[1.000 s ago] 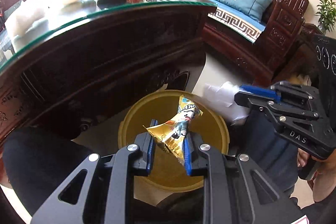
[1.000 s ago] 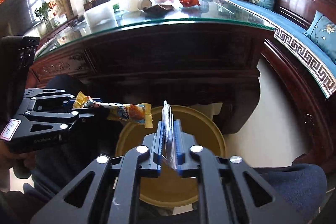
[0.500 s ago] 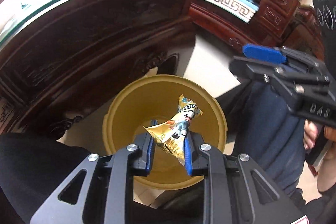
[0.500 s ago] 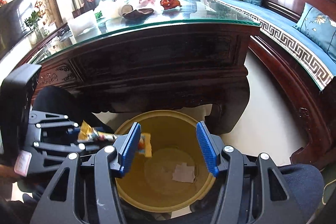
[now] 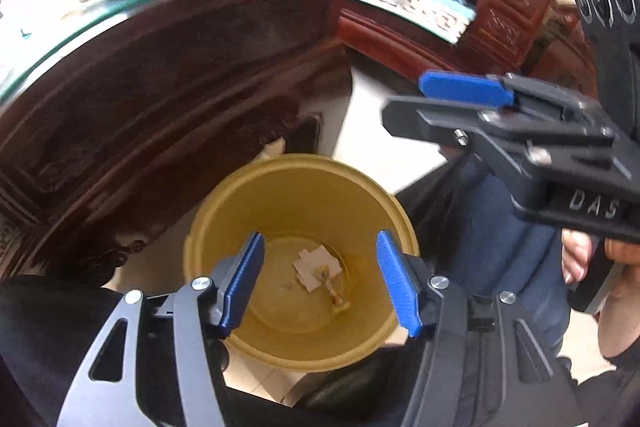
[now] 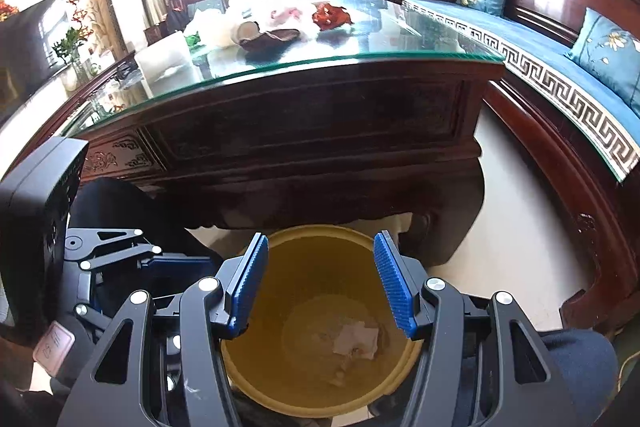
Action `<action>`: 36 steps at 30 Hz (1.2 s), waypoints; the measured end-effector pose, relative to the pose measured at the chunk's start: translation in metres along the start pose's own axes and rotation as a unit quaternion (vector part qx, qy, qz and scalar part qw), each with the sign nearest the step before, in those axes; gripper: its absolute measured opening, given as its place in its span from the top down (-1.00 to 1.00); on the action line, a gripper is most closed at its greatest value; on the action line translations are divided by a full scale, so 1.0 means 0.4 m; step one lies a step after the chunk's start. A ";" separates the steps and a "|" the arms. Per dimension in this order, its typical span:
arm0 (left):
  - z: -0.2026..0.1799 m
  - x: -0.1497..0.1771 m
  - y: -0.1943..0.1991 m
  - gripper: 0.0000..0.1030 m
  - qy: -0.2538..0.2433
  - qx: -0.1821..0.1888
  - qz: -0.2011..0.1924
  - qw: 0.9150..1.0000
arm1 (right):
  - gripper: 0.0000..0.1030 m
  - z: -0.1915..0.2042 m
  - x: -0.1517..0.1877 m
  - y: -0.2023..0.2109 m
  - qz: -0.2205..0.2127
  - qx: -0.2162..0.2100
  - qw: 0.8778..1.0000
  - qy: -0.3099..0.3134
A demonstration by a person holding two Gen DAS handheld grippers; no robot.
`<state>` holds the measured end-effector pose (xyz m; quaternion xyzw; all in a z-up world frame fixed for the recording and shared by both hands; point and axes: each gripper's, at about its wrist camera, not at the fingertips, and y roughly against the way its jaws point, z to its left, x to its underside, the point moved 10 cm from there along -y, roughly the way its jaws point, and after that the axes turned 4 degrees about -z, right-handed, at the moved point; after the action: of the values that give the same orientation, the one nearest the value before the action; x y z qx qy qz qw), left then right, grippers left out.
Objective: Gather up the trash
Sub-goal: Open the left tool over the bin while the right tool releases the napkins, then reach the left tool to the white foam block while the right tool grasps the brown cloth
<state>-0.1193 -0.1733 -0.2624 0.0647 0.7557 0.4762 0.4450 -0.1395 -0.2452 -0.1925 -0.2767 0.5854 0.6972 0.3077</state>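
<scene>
A yellow trash bin (image 5: 208,227) stands on the floor between the person's knees; it also shows in the right wrist view (image 6: 320,239). A pale flat wrapper (image 5: 310,261) and a gold snack wrapper (image 5: 334,291) lie at its bottom, seen as a pale heap (image 6: 356,341) in the right wrist view. My left gripper (image 5: 320,279) is open and empty above the bin. My right gripper (image 6: 320,287) is open and empty above the bin; it appears from the side in the left wrist view (image 5: 464,89).
A dark carved wooden table (image 6: 320,115) with a glass top stands just beyond the bin, holding a red wrapper (image 6: 330,13), white bags (image 6: 256,7) and a tissue box (image 6: 164,61). A wooden sofa with blue cushions (image 6: 560,39) runs along the right.
My left gripper opened and dropped the gold snack wrapper into the bin. My right gripper opened earlier, dropping its clear wrapper, and stays open.
</scene>
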 end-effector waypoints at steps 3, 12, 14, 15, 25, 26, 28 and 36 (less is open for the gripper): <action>0.047 -0.020 0.030 -0.13 0.020 -0.020 -0.019 0.999 | -0.05 0.017 -0.028 -0.010 -0.007 -0.008 1.000 0.006; 0.227 -0.098 0.142 -0.14 0.076 -0.098 -0.082 0.989 | -0.01 0.092 -0.166 -0.040 -0.043 -0.040 0.998 0.024; 0.270 -0.119 0.170 -0.14 0.085 -0.116 -0.096 0.985 | -0.01 0.114 -0.207 -0.046 -0.054 -0.048 0.997 0.031; 0.290 -0.130 0.181 -0.14 0.088 -0.125 -0.102 0.983 | -0.01 0.125 -0.226 -0.048 -0.060 -0.051 0.996 0.034; 0.462 -0.247 0.314 -0.27 0.117 -0.194 -0.167 0.960 | -0.01 0.214 -0.414 -0.104 -0.101 -0.075 0.991 0.054; 0.475 -0.260 0.323 -0.36 0.122 -0.202 -0.172 0.956 | -0.01 0.220 -0.432 -0.115 -0.103 -0.077 0.990 0.054; 0.515 -0.279 0.346 -0.51 0.134 -0.218 -0.184 0.949 | -0.01 0.229 -0.452 -0.134 -0.102 -0.080 0.990 0.055; 0.654 -0.312 0.340 -0.53 0.182 -0.258 -0.180 0.932 | -0.01 0.229 -0.496 -0.232 -0.081 -0.076 0.993 0.051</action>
<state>0.1027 0.0082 -0.1200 -0.2773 0.6740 0.5698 0.3796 0.0587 -0.1642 -0.0898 -0.3809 0.5211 0.6978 0.3105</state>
